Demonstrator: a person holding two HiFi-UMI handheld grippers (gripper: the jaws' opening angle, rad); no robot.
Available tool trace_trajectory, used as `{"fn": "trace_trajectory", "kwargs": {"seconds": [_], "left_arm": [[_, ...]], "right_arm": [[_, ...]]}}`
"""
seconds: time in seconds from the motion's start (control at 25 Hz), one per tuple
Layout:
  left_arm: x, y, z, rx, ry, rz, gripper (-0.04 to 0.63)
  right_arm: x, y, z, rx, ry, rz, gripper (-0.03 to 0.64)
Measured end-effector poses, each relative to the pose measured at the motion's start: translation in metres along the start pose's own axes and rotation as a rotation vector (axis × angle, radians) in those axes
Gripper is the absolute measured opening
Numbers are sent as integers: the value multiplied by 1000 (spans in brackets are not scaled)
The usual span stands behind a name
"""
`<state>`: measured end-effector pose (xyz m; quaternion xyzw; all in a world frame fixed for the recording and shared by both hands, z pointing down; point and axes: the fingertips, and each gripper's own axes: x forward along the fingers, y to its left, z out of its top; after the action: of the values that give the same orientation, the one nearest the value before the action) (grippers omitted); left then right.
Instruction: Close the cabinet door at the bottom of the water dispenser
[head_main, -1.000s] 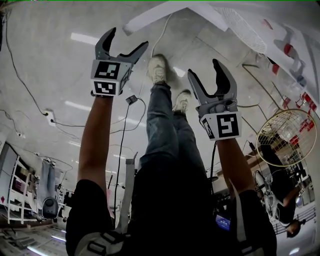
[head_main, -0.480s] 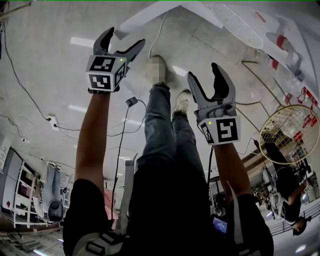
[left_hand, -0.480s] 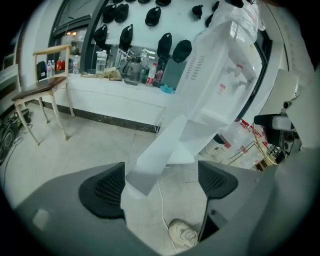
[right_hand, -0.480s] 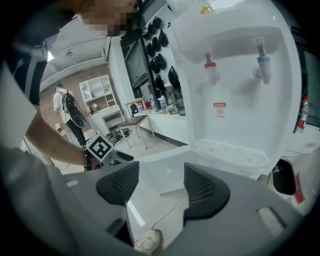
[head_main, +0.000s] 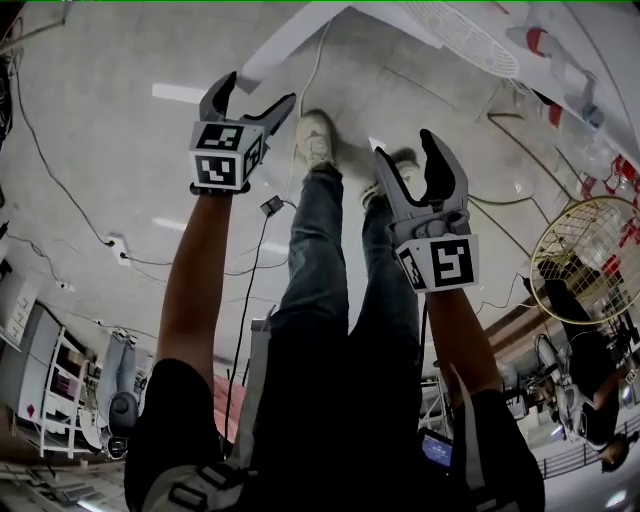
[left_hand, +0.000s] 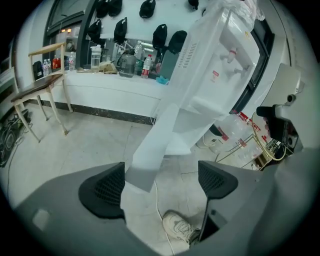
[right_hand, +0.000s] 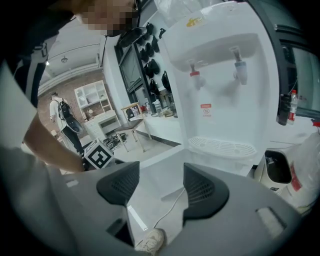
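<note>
Water dispenser (left_hand: 220, 60): top cut off by the upper edge in the left gripper view; in the right gripper view its bottom part lies hidden behind the right tongs (right_hand: 160, 187)
Cabinet door (left_hand: 155, 140): near end sits between the jaws of the left tongs (left_hand: 161, 184); touching a pad or not, cannot tell; the head view cuts it at the upper edge
Shoe (left_hand: 177, 226): heel hidden behind the tongs
Red label (right_hand: 205, 108): print too small to read
Bottles (left_hand: 127, 64) on the surface (left_hand: 115, 85): too small to tell apart
</note>
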<state>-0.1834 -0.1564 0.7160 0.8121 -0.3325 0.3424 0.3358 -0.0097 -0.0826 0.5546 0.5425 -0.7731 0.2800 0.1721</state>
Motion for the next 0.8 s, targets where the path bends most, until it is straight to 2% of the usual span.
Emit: {"fn": "trace_trajectory", "kwargs": {"seconds": [0.4, 0.8], "left_arm": [[5, -64, -32, -29, 63, -11, 476], [16, -111, -44, -87, 58, -4, 476]], "right_arm": [[-39, -47, -7, 125, -38, -64, 261], [-64, -91, -13, 78, -16, -49, 253]]}}
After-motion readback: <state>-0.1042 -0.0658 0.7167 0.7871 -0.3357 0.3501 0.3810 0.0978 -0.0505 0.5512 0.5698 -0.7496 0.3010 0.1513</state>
